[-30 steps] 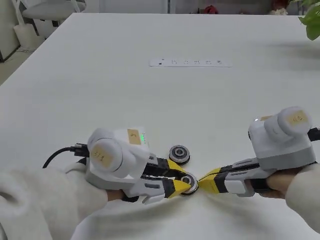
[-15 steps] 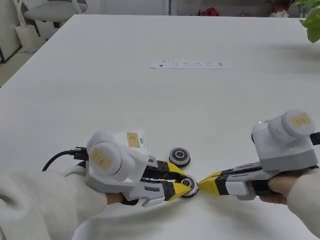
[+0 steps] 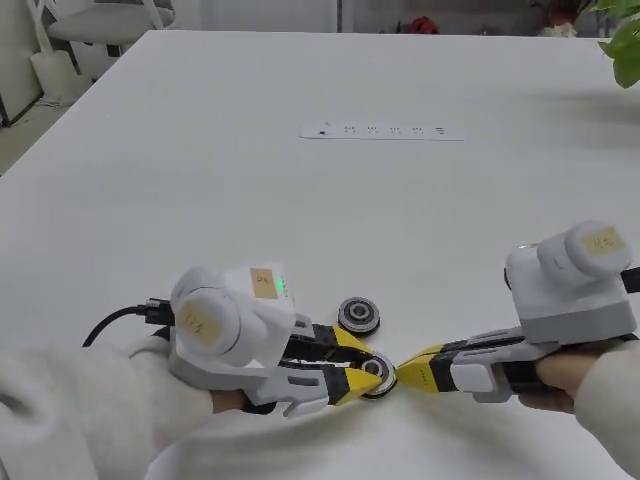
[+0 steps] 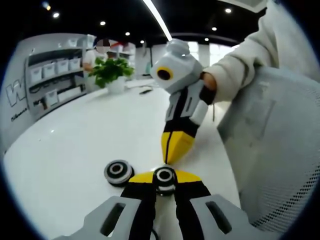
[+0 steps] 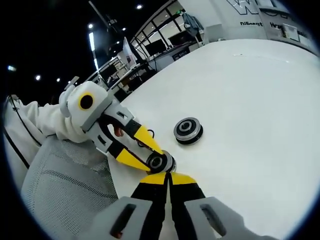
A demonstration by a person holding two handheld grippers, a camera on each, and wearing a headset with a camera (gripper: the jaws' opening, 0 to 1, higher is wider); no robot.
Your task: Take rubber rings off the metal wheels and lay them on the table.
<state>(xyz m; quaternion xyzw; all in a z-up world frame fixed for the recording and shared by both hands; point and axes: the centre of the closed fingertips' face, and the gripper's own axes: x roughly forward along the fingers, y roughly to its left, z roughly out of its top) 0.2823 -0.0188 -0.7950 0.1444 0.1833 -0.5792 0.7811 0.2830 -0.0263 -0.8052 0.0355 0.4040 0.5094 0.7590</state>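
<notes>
Closest to us, our left gripper [image 3: 368, 371] has its jaws clamped on a small metal wheel [image 3: 378, 370], held just above the white table [image 3: 200, 180] between the yellow tips. In the left gripper view the wheel sits squarely between the two jaws, its hub facing the camera.

From the other side, our right gripper [image 3: 407, 368] meets it with its jaws pressed together, their point touching the wheel's rim. We cannot tell whether they pinch any rubber there.

Just beyond the held wheel, apart from both grippers, a second wheel [image 3: 358, 314] lies flat on the table with its dark rubber ring [image 3: 341, 316] in place around it.

A black cable [image 3: 115, 320] trails left from the left gripper.

Farther off, a white power strip [image 3: 382, 130] lies mid-table, and green plant leaves [image 3: 626, 45] show at the far right edge.
</notes>
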